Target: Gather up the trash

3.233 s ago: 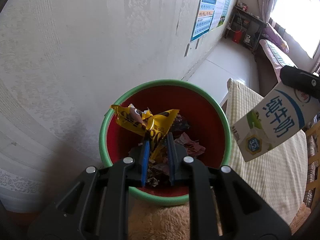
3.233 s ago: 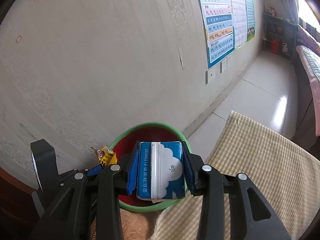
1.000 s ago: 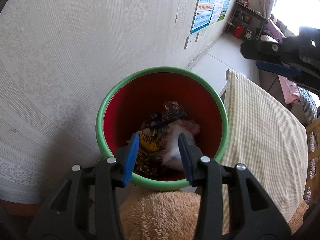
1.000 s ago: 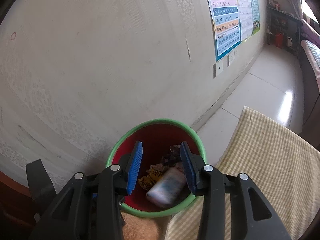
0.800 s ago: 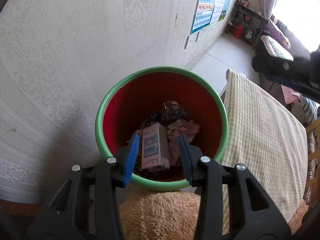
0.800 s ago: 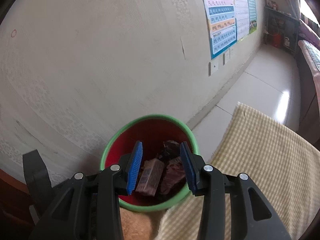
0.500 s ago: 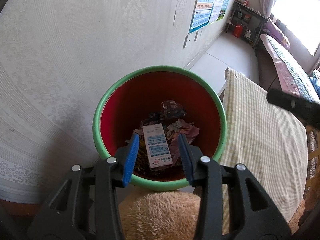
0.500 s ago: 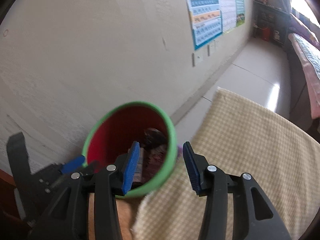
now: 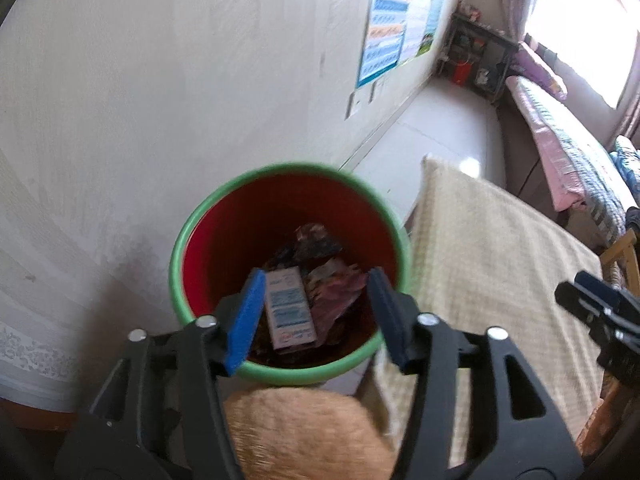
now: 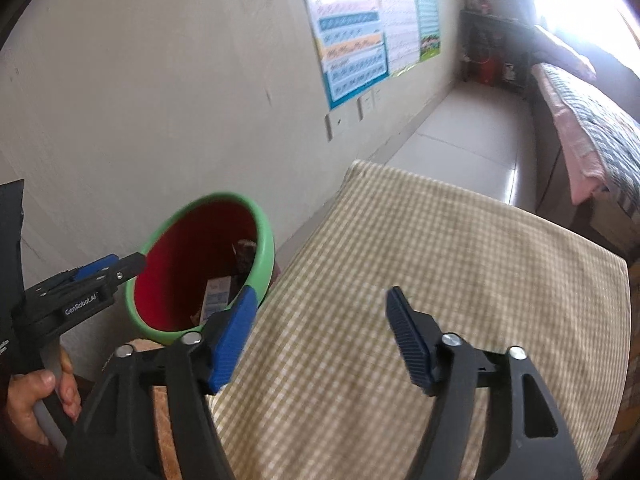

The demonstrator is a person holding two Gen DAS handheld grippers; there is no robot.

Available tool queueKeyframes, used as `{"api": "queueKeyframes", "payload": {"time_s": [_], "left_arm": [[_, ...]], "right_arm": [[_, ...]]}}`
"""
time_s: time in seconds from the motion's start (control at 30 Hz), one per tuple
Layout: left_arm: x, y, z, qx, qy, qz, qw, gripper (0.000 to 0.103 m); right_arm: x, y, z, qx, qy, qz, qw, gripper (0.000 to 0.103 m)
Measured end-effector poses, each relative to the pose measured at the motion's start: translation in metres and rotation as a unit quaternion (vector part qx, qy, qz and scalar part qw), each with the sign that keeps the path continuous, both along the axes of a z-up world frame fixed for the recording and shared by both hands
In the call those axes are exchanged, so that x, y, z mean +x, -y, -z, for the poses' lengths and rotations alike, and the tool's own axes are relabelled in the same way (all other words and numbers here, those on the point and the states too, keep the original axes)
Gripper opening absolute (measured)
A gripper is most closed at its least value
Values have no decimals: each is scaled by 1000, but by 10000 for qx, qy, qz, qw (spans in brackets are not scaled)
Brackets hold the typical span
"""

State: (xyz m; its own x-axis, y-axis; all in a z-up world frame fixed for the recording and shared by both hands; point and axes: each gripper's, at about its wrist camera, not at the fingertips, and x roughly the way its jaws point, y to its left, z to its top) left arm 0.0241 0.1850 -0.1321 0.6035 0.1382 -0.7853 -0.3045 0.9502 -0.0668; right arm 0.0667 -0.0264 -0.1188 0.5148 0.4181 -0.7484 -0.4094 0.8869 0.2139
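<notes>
Pale patterned wall (image 9: 160,80) runs down the left side of a long room, a blue-and-white chart (image 10: 356,60) pinned to it and bare tiled floor (image 10: 460,136) stretching toward a bed (image 10: 580,128) under a bright window. Checked tablecloth (image 10: 440,280) covers the table filling the right of both views; its near-left edge sits just beside the bin, with a narrow strip of floor between its far corner and the wall. Red bin (image 9: 288,184) with a green rim stands against the wall, mouth unobstructed, and a tan fuzzy cushion (image 9: 304,432) lies just below its near rim. Inside the bin, a milk carton (image 9: 290,312) rests label-up on crumpled dark wrappers (image 9: 320,248). Left gripper (image 9: 312,316) hangs above the bin's near rim, its blue pads spread wide with nothing between them. Right gripper (image 10: 320,328) hovers over the tablecloth, off to the bin's right, jaws likewise parted and empty; in the left wrist view its black tip (image 9: 592,308) shows at the frame's right edge. At the lower left of the right wrist view, a hand (image 10: 36,404) grasps the left gripper's handle.
</notes>
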Motion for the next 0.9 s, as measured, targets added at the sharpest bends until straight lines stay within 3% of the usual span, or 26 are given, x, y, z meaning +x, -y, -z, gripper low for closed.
{"api": "queueKeyframes", "payload": {"time_s": [0.07,0.2,0.3,0.43,0.57,0.67,0.9], "left_arm": [[0,15,-14,40,223,96,9997,57],[-7,53,-51,245,917,260,9951,83],[-16,85,-82,516,1637,392,9844,99],[-26,130,-119,895,2472,659,9626,99],[-33,176,-142,1429,2844,571,9463,99],[-30,199,-151,1199,2704,838,9516,99],[-28,214,-153,943,2346,891,9634,99]], "right_arm": [[-8,17,-9,164,276,146,9994,84],[-28,54,-31,165,1062,490,9930,96],[-46,79,-51,76,1820,747,9804,96],[-67,111,-68,41,2430,1103,9637,96],[-72,141,-70,59,2226,1601,9617,96],[-78,159,-70,109,2196,1883,9572,96],[-87,183,-70,60,2161,2113,9532,96]]}}
